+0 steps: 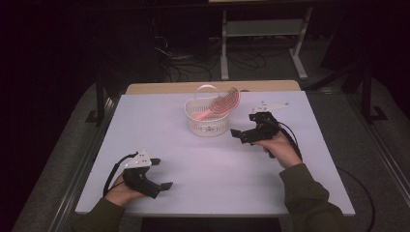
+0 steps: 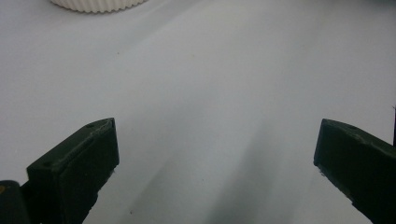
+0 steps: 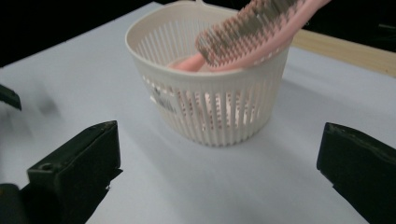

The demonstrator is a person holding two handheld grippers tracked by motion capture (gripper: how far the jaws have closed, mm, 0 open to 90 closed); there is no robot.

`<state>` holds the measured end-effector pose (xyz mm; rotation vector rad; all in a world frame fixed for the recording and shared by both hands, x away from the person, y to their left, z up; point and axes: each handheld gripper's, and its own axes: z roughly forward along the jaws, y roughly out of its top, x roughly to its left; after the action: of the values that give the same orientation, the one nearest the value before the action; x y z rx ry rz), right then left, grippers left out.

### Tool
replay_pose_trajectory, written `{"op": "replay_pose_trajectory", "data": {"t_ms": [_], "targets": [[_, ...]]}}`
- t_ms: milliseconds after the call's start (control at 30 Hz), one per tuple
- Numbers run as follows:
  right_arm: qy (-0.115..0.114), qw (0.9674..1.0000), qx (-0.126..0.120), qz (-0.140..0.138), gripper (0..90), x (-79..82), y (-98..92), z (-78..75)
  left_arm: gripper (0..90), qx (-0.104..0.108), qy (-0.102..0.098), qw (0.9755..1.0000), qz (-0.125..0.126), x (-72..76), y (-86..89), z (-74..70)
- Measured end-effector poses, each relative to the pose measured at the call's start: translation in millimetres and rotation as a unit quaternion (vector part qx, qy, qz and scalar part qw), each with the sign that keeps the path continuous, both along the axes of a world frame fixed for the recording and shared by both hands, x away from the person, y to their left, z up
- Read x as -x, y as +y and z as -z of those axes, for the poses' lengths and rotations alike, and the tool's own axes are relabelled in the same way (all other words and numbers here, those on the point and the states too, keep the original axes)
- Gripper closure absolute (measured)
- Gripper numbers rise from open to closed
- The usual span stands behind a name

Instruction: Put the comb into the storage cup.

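Room: dim, dark around me | Surface (image 1: 203, 169): pale white board, lit from above, wooden edge (image 1: 159, 88) at far side | Floor (image 1: 58, 159): grey | Beyond: white-framed stand (image 1: 263, 29), loose cables (image 1: 188, 63) on floor | Left: black post (image 1: 99, 99).

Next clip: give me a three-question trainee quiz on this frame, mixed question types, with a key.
1. True or false: the pink hairbrush lies flat on the table, outside the white basket.
2. Multiple choice: how do the jaws of the right gripper stand? A) shut on the brush B) shut on the basket's rim C) open, with nothing between them
3. Short answer: which gripper is nearer the basket?

Key
1. False: the brush sits in the basket, handle down inside it, and its bristled head leans out over the rim.
2. C.
3. The right gripper, just beside the basket; the left gripper rests near the table's front edge, also open.
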<state>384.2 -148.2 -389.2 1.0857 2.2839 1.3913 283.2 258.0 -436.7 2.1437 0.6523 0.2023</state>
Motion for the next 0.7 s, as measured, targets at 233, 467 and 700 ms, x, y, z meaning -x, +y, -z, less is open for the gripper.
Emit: {"op": "replay_pose_trajectory", "data": {"t_ms": [233,467,700], "targets": [[0.002,1.0000,0.007,-0.007,0.0,12.8,-4.9,5.3,0.0,0.000,-0.001,1.0000,0.000,0.0,0.6,-0.6],[0.002,0.9999,0.012,-0.012,0.0,29.1,-9.6,10.5,0.0,0.001,-0.002,1.0000,-0.002,-0.1,1.8,-1.1],[0.004,0.9996,0.019,-0.020,0.0,45.7,-14.0,18.7,0.0,0.001,-0.001,1.0000,-0.001,-0.1,1.7,-0.9]]}}
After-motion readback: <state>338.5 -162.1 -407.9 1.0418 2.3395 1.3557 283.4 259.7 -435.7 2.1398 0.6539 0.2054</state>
